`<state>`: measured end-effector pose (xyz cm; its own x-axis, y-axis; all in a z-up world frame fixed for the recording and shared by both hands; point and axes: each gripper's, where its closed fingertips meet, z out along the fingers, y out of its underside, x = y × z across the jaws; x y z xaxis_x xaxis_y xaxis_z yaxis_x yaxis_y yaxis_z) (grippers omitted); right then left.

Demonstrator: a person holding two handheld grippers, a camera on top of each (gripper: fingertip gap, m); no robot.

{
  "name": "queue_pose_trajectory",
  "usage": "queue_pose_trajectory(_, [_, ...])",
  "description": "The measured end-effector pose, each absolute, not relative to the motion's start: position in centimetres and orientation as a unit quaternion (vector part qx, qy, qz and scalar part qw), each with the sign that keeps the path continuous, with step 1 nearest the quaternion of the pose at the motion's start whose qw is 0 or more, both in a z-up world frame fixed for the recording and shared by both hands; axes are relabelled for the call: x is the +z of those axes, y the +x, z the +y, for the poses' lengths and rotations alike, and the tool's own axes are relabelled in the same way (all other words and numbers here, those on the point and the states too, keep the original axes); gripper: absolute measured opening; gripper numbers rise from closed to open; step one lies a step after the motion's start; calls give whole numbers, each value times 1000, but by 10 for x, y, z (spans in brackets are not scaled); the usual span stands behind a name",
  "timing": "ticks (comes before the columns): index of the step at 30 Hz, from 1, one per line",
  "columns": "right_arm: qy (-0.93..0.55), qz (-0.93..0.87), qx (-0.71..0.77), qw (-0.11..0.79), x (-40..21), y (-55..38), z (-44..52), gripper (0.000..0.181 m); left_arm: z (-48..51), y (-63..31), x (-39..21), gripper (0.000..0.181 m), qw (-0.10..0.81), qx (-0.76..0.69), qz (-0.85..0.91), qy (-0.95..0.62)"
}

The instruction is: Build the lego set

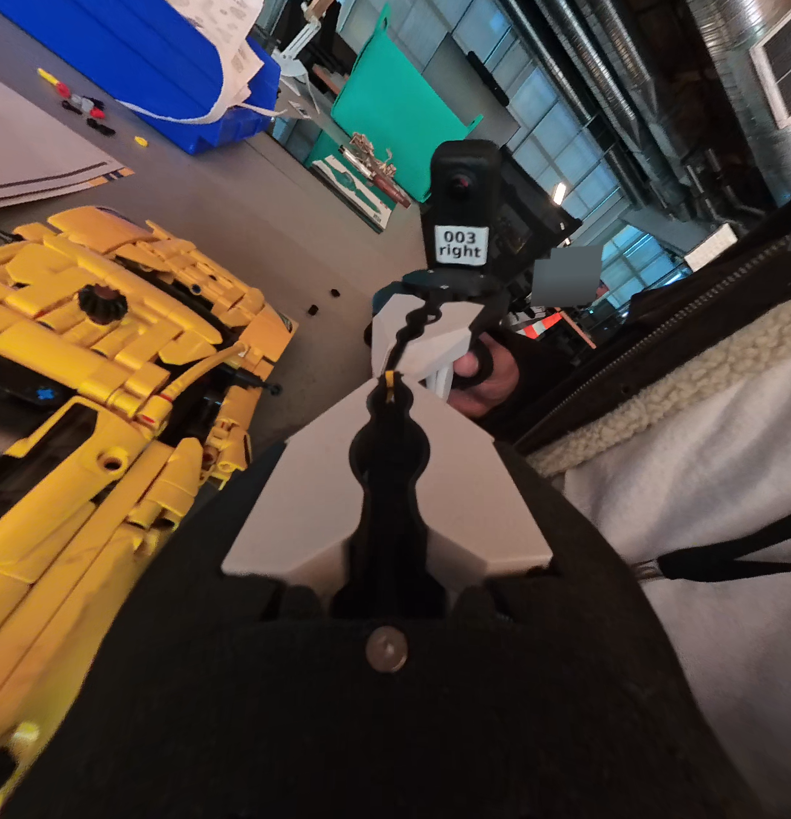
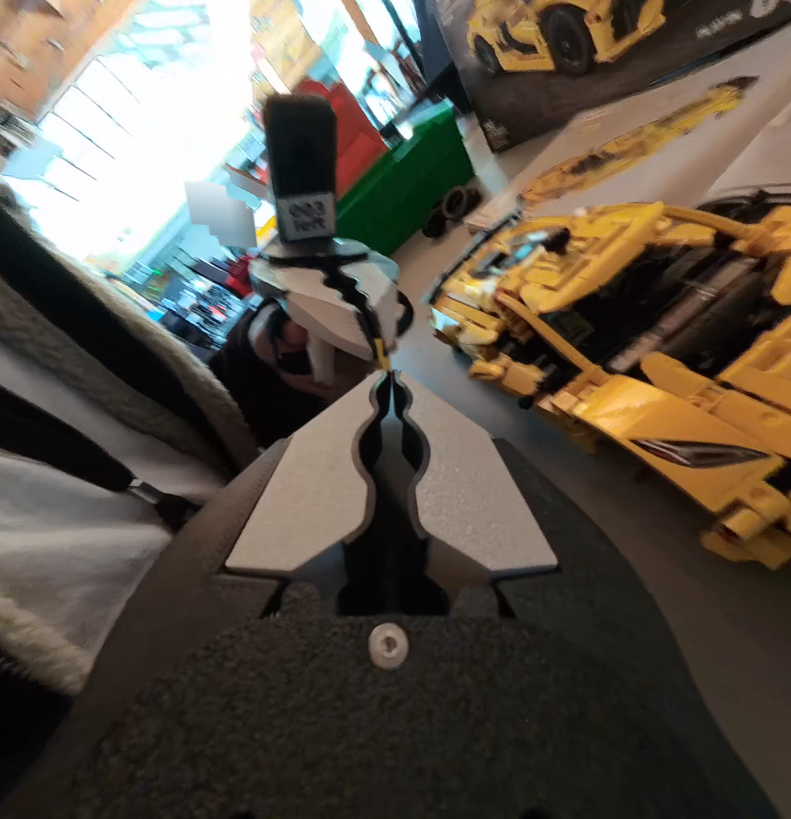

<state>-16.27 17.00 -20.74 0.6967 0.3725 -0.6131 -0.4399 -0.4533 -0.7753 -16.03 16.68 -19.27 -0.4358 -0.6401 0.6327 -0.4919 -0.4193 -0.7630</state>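
Held in the air beside the yellow lego car (image 1: 119,399), a small yellow lego piece (image 1: 389,386) runs lengthwise between the tip-to-tip grippers, the left gripper (image 1: 390,390) and right gripper (image 2: 389,376) each pinching one end.

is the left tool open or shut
Shut: the left tool pinches a small yellow piece at its tip, fingers nearly touching.
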Motion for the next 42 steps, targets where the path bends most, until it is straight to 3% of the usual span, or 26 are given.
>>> queue_pose_trajectory(5, [-834,20,261,485,-239,-142,172,15,171,-174,-219,3,55,-586,573,-570])
queue_pose_trajectory(9, [-880,-18,44,473,-253,-117,177,16,170,-192,-254,3,68,-476,647,-591])
queue_pose_trajectory(12, [-892,-15,-3,453,-259,-119,182,13,162,-196,-260,3,65,-467,661,-583])
queue_pose_trajectory(25, [-835,204,267,436,-261,-125,188,5,165,-204,-279,3,80,-431,691,-575])
queue_pose_trajectory(32, [-697,355,511,358,-256,-128,186,5,169,-203,-291,4,106,-406,705,-571])
queue_pose_trajectory(34, [-665,375,553,333,-256,-131,187,5,170,-202,-293,11,107,-400,707,-573])
queue_pose_trajectory(40, [-749,309,462,360,-260,-134,183,5,173,-198,-286,19,122,-409,701,-572])
queue_pose_trajectory(42, [-784,278,411,373,-262,-134,180,15,179,-190,-273,20,157,-420,689,-570])
